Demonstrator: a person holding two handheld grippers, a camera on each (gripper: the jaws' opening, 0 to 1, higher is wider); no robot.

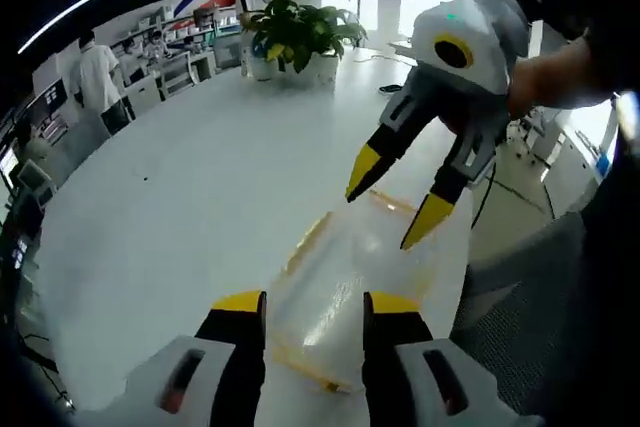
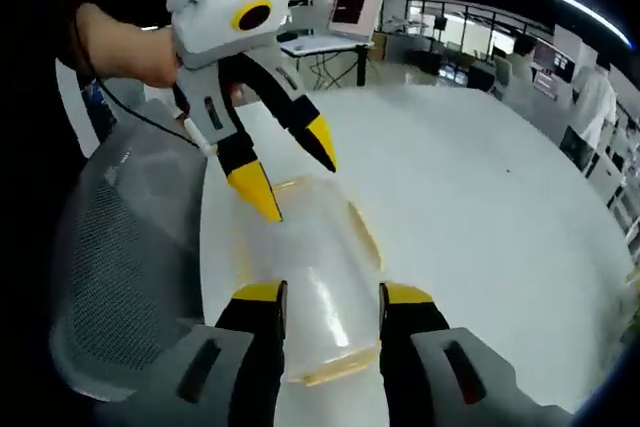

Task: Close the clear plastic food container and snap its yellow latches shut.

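left tongs [image 1: 314,305]: jaws apart, one either side of box end; grip unclear
box [image 1: 345,282]: clear, yellow latches, on white bench [image 1: 180,207] near edge, between both tongs
right tongs [image 1: 388,209]: spread wide above box far end, tips just over it
chair [image 2: 125,247]: grey mesh, beside bench
plant [image 1: 295,37]: far bench end

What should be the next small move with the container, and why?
Probably lower both open hand-held grippers, left and right, onto the clear container to press its lid. Each hovers at an opposite end, and whether the yellow latches are snapped is unclear.
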